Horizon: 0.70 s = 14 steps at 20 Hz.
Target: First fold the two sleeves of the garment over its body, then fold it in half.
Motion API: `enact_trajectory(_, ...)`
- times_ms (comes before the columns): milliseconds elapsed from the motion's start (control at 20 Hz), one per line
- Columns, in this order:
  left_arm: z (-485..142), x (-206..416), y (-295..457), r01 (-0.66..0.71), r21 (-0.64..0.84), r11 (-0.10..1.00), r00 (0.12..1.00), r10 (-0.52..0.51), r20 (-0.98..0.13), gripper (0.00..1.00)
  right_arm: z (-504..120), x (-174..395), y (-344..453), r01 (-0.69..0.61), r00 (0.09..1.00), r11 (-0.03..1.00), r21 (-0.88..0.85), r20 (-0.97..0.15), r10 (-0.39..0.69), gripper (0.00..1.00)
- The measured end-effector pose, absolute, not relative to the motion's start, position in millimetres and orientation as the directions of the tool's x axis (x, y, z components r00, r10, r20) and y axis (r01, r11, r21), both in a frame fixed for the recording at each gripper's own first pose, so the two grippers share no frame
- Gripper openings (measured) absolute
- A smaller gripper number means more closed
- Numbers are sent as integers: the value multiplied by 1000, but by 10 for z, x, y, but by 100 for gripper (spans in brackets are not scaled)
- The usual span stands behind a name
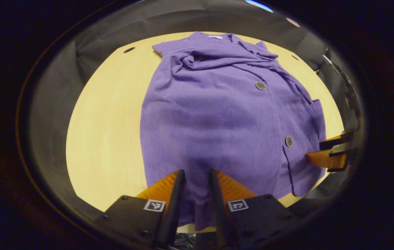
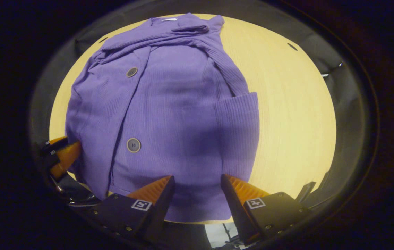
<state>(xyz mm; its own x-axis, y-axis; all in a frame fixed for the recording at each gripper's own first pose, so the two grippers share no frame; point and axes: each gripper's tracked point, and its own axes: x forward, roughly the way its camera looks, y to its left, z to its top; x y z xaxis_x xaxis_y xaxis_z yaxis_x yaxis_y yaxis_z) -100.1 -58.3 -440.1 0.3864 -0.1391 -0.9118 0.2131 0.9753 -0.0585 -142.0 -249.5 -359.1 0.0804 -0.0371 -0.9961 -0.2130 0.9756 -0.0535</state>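
Observation:
A purple ribbed cardigan (image 1: 217, 114) (image 2: 169, 114) lies flat on the light wooden table (image 1: 106, 121) (image 2: 294, 114), collar at the far end. Both sleeves (image 1: 217, 57) (image 2: 169, 34) lie bunched across its chest. It has two dark buttons and patch pockets. My left gripper (image 1: 196, 177) is open at the near hem, left of centre, with cloth lying between its fingers. My right gripper (image 2: 197, 182) is open wider at the near hem by the pocket side, also straddling cloth. Each gripper appears in the other's view, at the hem's corner (image 1: 316, 151) (image 2: 68, 147).
Black cloth walls ring the table. The table's near edge runs just under the hem. Bare wood lies on both sides of the cardigan. Small dark holes (image 1: 129, 49) (image 2: 291, 46) mark the far tabletop. A metal fixture (image 1: 346, 86) stands by the wall.

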Motion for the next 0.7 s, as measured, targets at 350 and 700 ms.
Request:
enact_trajectory(350, -4391, -929, -645, 203, -64, 977, 394, -142, -908, 8, -3616, -1326, -2472, -172, 125, 984, -52, -992, -30, 9)
enact_trajectory(700, -4208, -715, -648, 174, -78, 982, 449, -149, -881, 7, -3441, -1160, -2324, -106, 194, 994, 29, -980, 49, 1)
